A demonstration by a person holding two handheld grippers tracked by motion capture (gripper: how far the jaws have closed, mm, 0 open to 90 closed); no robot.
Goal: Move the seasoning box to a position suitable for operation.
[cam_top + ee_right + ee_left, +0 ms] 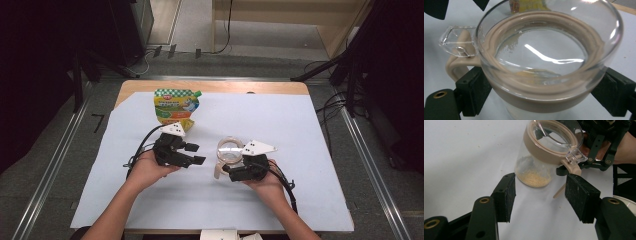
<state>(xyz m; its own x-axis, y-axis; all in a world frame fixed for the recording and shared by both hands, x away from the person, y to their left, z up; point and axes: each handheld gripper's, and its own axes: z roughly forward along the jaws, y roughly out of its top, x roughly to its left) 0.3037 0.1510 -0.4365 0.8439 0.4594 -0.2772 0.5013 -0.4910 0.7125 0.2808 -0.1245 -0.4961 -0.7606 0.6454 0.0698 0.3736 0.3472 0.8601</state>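
Right gripper (231, 169) clamped on upright clear jar (229, 151) near table's (300, 150) middle, beige lid on, tab toward left gripper (196, 153), jaws apart, empty. Farther back, green-yellow pouch (176, 106), spout rightward; print unreadable.

High view is looking down and forward from above the person's side, taking in the whole counter (300, 130) from far off. Left gripper view is riding low, looking across the counter at the jar (544, 152) from near. Right gripper view is sitting right against the same jar (549, 57), looking down on its lid. All three are sharing that jar (230, 150).
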